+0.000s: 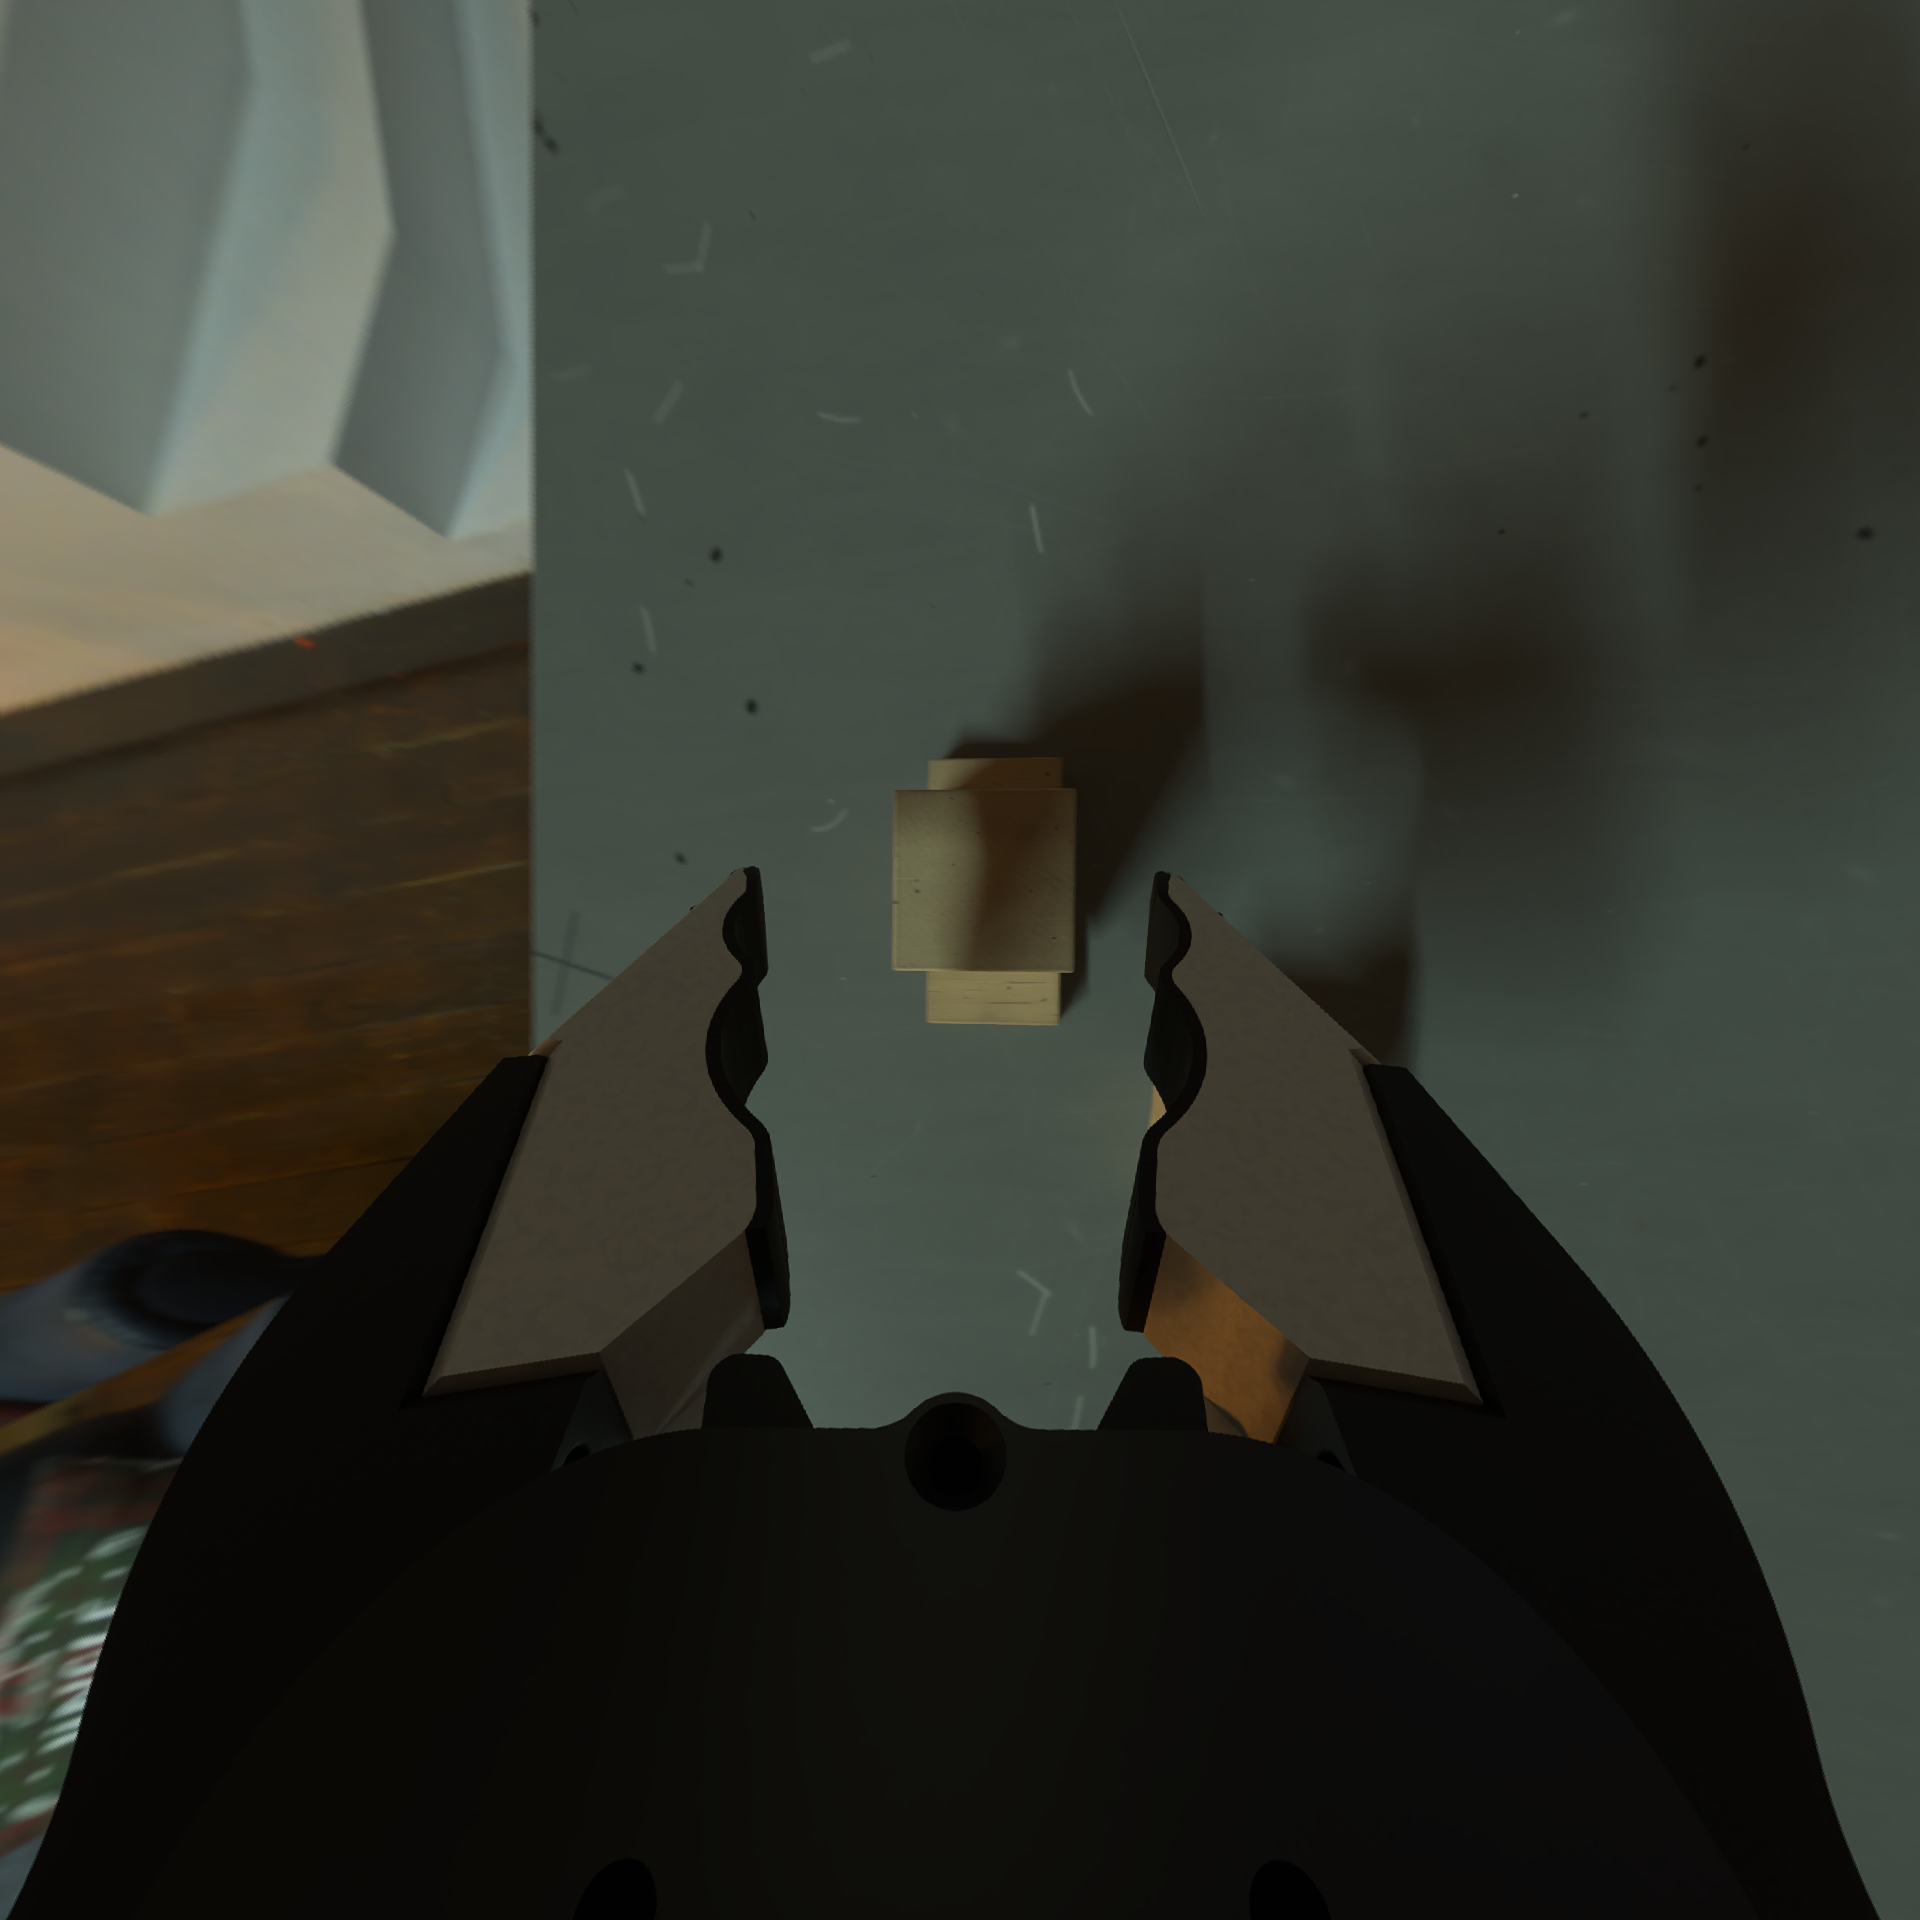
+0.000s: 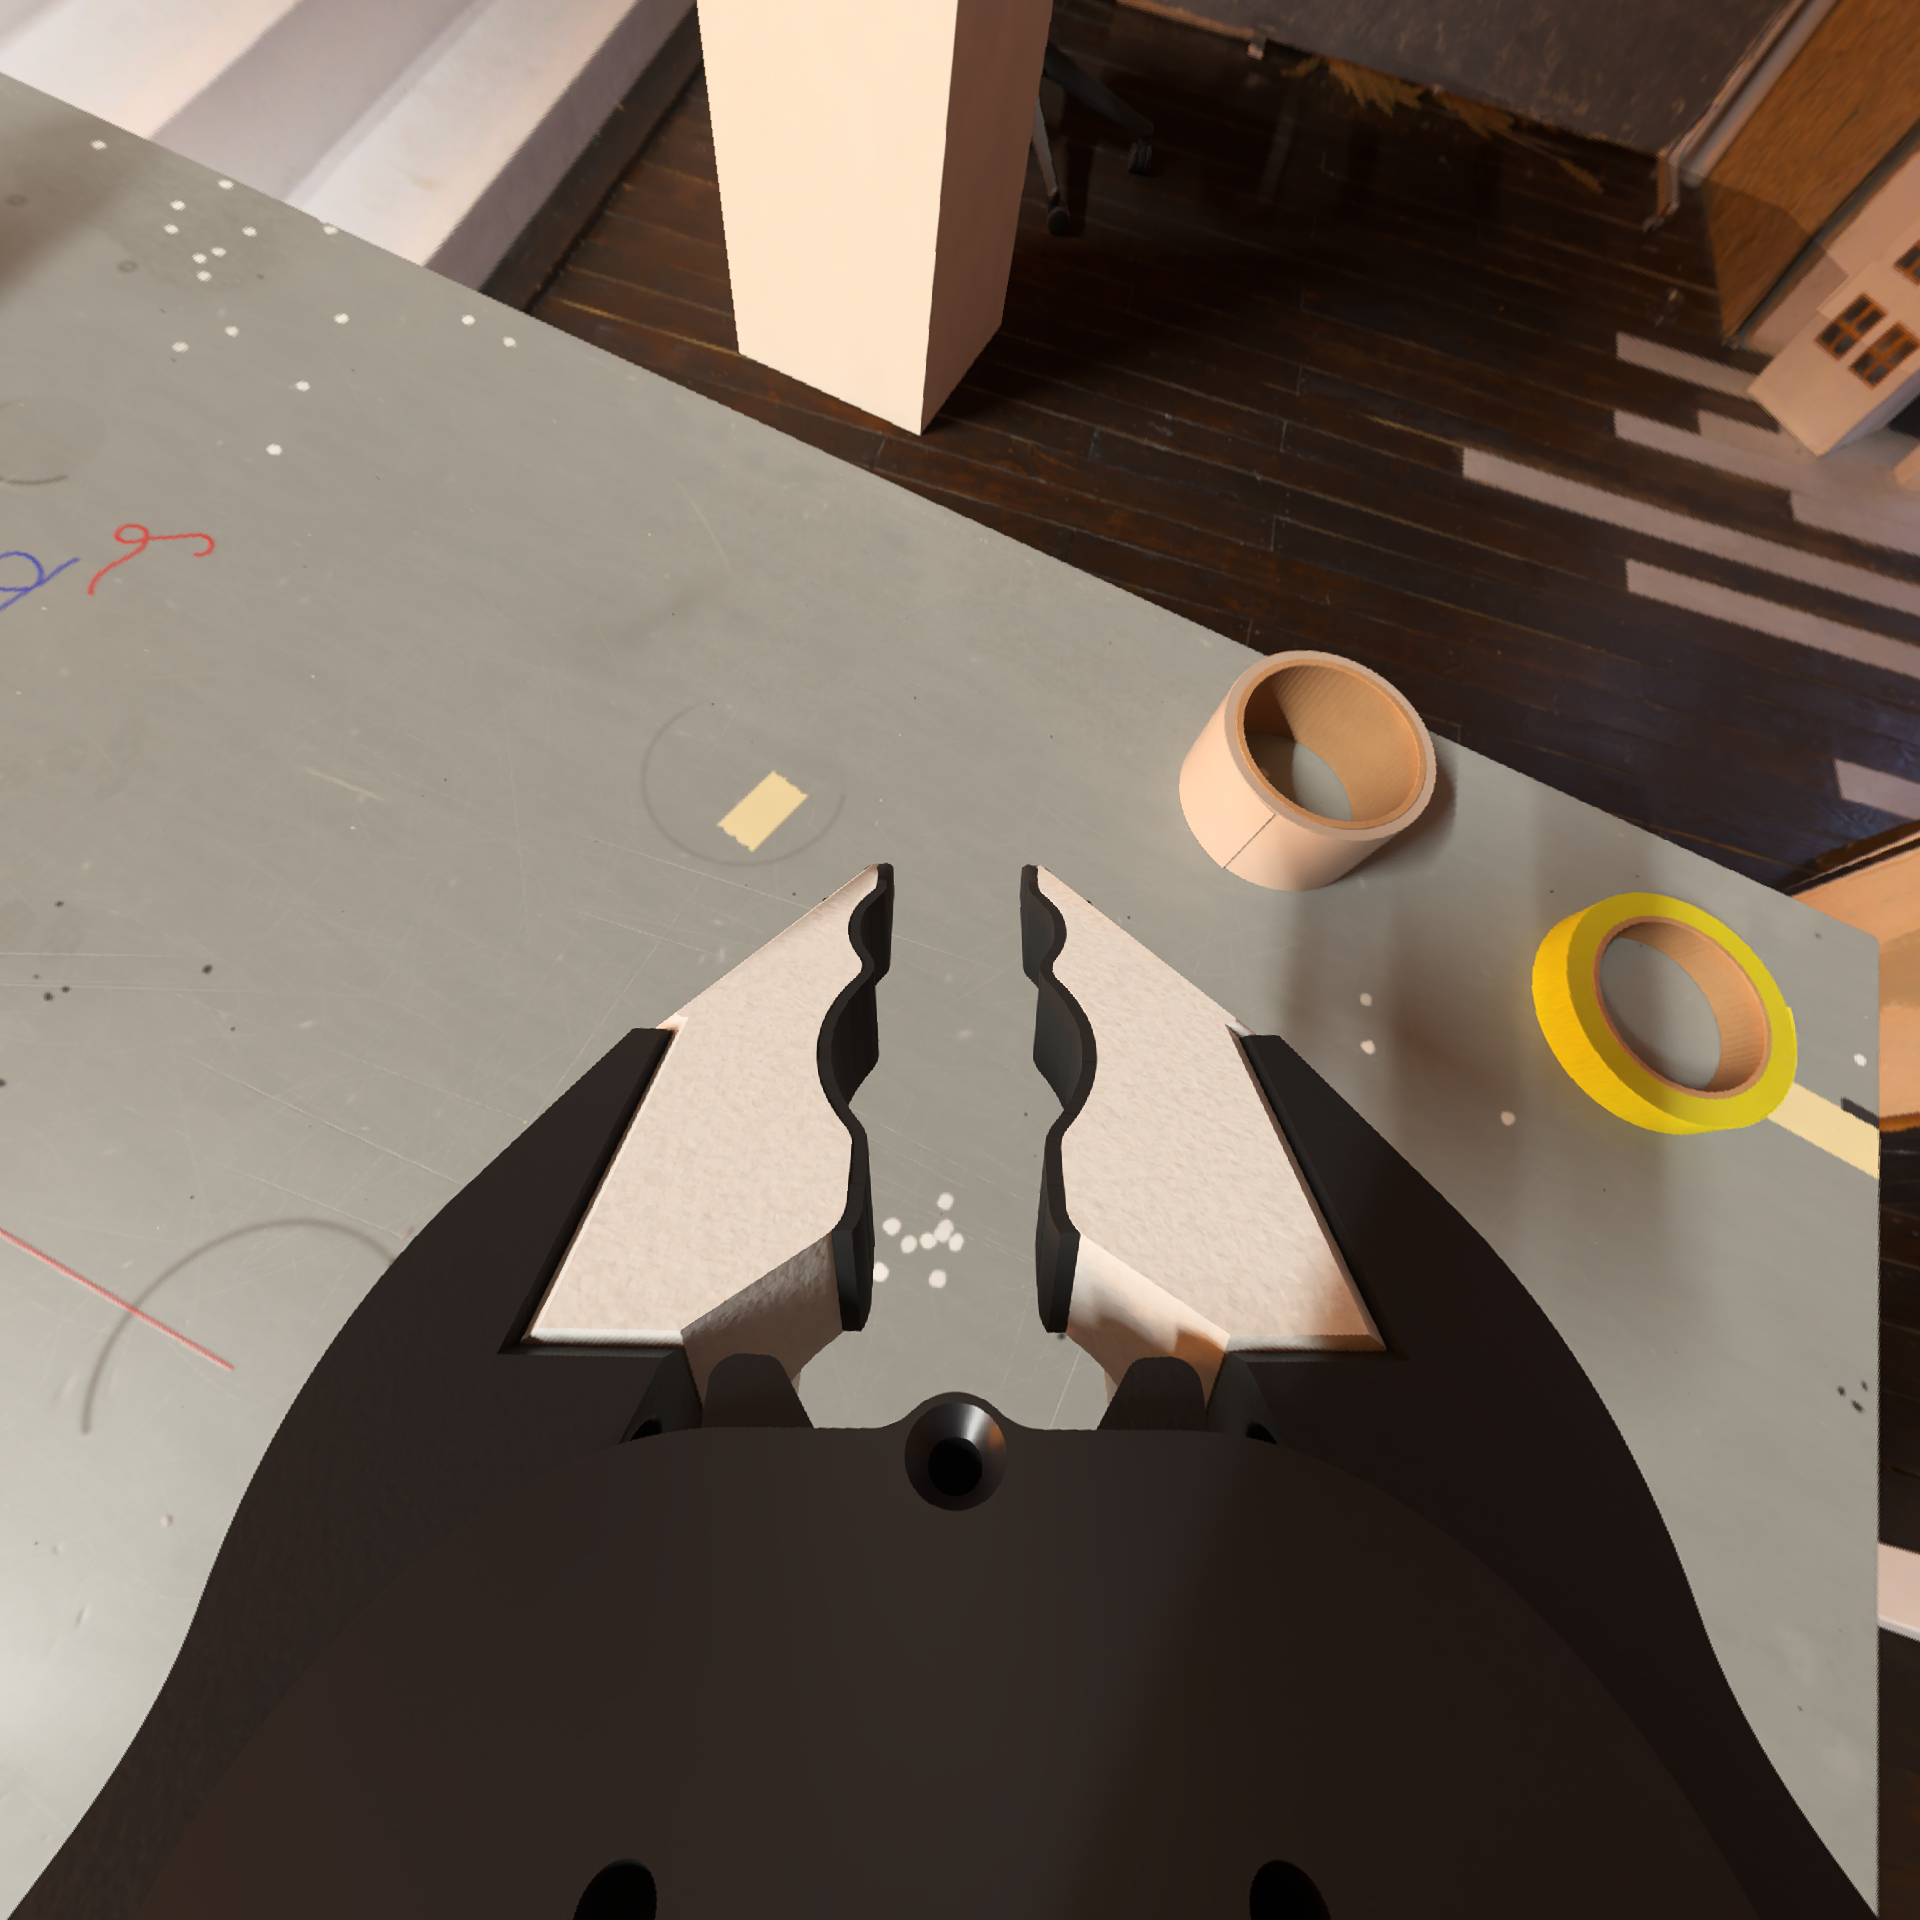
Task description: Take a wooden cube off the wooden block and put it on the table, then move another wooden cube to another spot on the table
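1 wooden cube (image 1: 982, 878) on wooden block (image 1: 992, 1000) | ahead of spread left tongs (image 1: 956, 881)

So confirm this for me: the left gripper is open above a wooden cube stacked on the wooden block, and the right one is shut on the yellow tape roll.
One part is wrong. The right wrist view shows the right gripper holding nothing, its fingers apart over bare table; the yellow tape roll lies untouched off to its side. The rest stands: the left gripper is open above the wooden cube on the wooden block.
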Robot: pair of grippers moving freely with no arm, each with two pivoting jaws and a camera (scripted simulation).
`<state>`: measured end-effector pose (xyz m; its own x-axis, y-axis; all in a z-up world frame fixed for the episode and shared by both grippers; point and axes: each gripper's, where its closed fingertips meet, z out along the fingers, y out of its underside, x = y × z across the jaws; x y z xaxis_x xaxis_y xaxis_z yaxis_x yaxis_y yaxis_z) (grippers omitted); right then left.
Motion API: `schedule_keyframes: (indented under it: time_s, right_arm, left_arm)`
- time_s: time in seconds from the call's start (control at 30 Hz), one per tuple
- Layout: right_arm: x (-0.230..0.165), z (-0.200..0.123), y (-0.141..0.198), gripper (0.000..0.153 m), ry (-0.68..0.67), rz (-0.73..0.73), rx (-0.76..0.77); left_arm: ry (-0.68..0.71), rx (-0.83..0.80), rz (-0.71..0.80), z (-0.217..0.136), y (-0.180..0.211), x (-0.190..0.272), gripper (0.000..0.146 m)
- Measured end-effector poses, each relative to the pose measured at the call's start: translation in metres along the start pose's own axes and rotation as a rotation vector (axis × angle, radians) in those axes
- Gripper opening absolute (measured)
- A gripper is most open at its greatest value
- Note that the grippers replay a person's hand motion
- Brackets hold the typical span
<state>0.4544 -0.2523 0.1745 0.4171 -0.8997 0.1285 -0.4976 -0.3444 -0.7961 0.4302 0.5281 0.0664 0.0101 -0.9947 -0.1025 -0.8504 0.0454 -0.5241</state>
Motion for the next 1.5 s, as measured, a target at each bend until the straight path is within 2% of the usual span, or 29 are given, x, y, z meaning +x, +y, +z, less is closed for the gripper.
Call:
schedule_keyframes:
  time_s: [0.13,0.27,0.6,0.63,0.73,0.77,0.93,1.1,1.2,1.3,1.4,1.5]
  right_arm:
    - [0.001,0.004,0.003,0.024,0.007,-0.001,-0.027]
    - [0.001,0.005,0.005,0.024,0.006,-0.007,-0.046]
    - [0.003,0.005,0.013,0.025,-0.002,0.001,-0.068]
    - [0.003,0.005,0.013,0.025,-0.003,0.003,-0.065]
    - [0.004,0.004,0.013,0.025,-0.005,0.009,-0.061]
    - [0.004,0.004,0.014,0.025,-0.006,0.009,-0.061]
    - [0.006,0.004,0.016,0.025,-0.011,0.019,-0.058]
    - [0.008,0.003,0.017,0.025,-0.017,0.027,-0.051]
    - [0.009,0.003,0.017,0.025,-0.015,0.034,-0.047]
    - [0.007,0.002,0.017,0.025,-0.017,0.024,-0.051]
    - [0.004,0.002,0.017,0.025,-0.018,0.010,-0.060]
    - [0.003,0.002,0.016,0.025,-0.027,0.020,-0.065]
  left_arm:
    - [0.084,-0.003,-0.069,0.008,0.003,0.008,0.071]
    - [0.019,-0.064,-0.022,0.011,0.008,0.005,0.070]
    - [-0.012,-0.169,-0.017,0.030,0.022,0.007,0.070]
    - [-0.008,-0.166,-0.013,0.030,0.021,0.007,0.067]
    - [-0.036,-0.144,0.016,0.030,0.019,0.003,0.043]
    - [-0.051,-0.134,0.025,0.028,0.018,0.001,0.043]
    - [-0.069,-0.032,0.021,0.002,0.004,-0.006,0.043]
    - [-0.138,0.124,0.127,-0.065,-0.029,-0.001,0.043]
    - [-0.032,0.268,0.229,-0.110,-0.061,0.051,0.043]
    - [0.175,0.334,0.378,-0.134,-0.078,0.139,0.043]
    - [0.352,0.337,0.561,-0.138,-0.082,0.235,0.043]
    - [0.475,0.320,0.715,-0.123,-0.078,0.322,0.043]
